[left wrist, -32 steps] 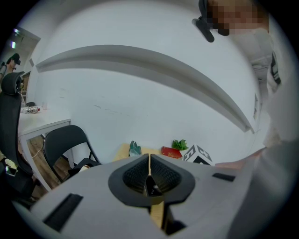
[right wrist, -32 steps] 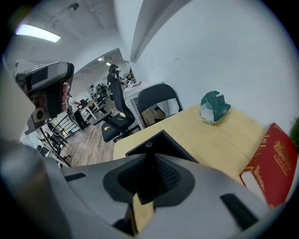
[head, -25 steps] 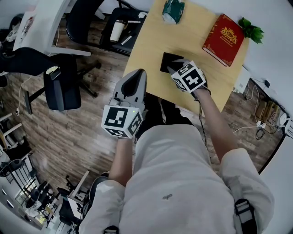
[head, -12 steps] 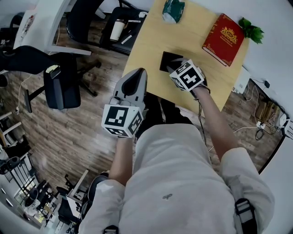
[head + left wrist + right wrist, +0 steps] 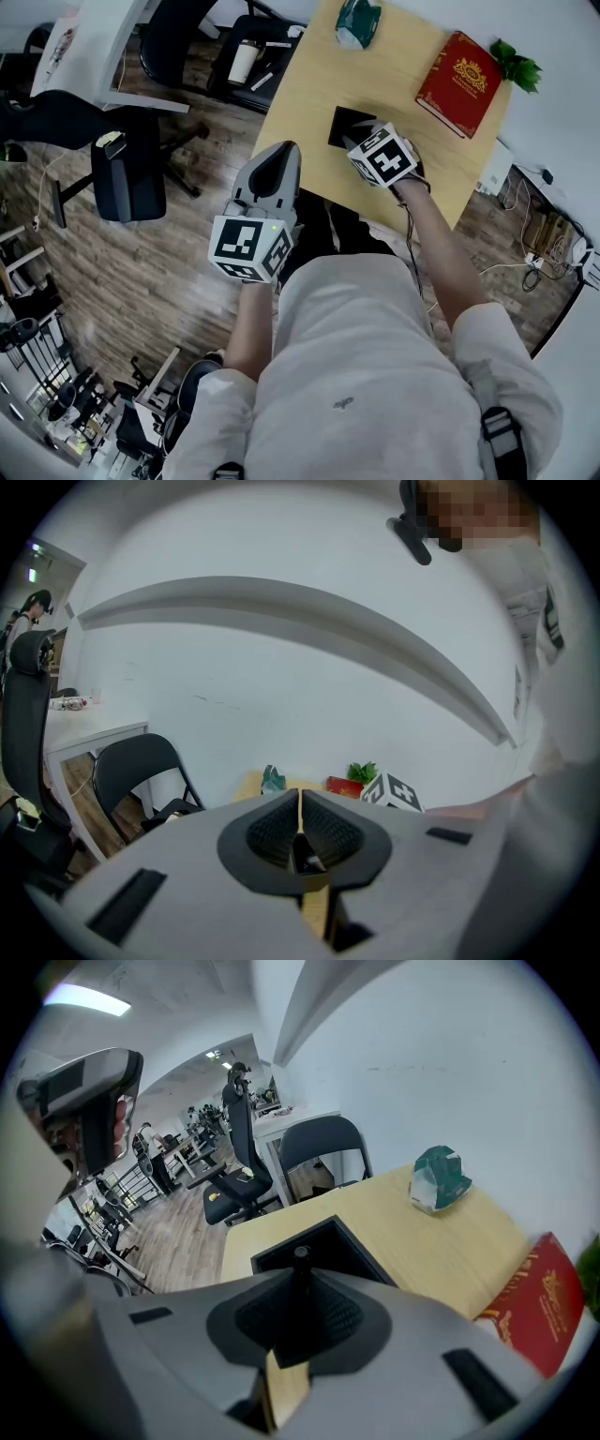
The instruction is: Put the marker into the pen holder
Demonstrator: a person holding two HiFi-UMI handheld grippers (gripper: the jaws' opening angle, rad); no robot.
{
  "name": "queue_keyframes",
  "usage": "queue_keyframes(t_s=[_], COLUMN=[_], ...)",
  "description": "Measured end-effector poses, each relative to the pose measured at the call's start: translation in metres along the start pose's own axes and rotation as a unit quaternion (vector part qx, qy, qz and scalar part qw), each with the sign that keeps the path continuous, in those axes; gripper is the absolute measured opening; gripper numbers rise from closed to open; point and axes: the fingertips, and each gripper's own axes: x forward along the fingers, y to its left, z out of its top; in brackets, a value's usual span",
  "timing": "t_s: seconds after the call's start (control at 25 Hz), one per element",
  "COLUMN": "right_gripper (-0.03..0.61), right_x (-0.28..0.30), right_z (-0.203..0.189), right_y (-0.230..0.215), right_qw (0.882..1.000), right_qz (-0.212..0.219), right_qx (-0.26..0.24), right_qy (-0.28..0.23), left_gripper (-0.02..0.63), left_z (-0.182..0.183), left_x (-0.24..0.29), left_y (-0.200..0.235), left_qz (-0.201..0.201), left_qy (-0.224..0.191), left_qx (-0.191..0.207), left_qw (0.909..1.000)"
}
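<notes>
**Marker at holder mouth: insertion step**

**Item 1. Right gripper (image 5: 302,1281).** The jaws are clamped on a black marker (image 5: 302,1262). The marker lies along the jaws, with its end sticking out past them. The gripper tilts steeply down at the table (image 5: 394,89).

**Item 2. Left gripper (image 5: 300,803).** The jaws are pressed together with nothing between them. It is held off the table's near edge, well apart from the work.

**Item 3. Holder (image 5: 292,1238).** A black, square, open-topped box near the table's front edge. In the right gripper view the marker's end sits over its mouth. Whether the end has crossed the rim cannot be told.

**Handling note (judgement).**
- The step in hand appears to be lowering the marker into the holder.
- Centre the end in the opening, clear of the walls, and bring the marker closer to upright.
- Sink it until most of its length is below the rim, and only then part the jaws.
- A release too high or too tilted may let the marker strike a wall or tip out.
- The holder looks light, so a knock on its rim may slide it.

**Contents.**
- Holder: the interior is dark, nothing is seen in it, and the floor is hidden.
- Cup (image 5: 241,62): on a chair beside the table, contents not visible.

**Other stock.** A book (image 5: 464,67) and a green packet (image 5: 356,21) lie at the table's far end, well apart from the holder.
</notes>
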Motion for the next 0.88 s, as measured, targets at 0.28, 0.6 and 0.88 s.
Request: queue_keyframes(t_s=[0.28,0.6,0.88], right_gripper=[0.063,0.091,0.134], right_x=[-0.0005,0.0,-0.0032], right_z=[-0.0003,0.0009,0.0026], right_y=[-0.0013,-0.0027,-0.0048], right_qw=[1.0,1.0,1.0], right_qz=[0.0,0.0,-0.007], right_qx=[-0.008,-0.011,-0.011], right_qy=[-0.003,-0.005,-0.008], left_gripper=[0.014,0.014,0.014], left_z=[-0.0001,-0.0014,0.0011], left_x=[0.0007,-0.0006,-0.0013], left_y=[-0.0035,-0.0022,-0.0049], left_qz=[0.001,0.006,0.007], left_qy=[-0.001,-0.002,-0.005], left_qx=[0.0,-0.001,0.002], left_qw=[1.0,1.0,1.0])
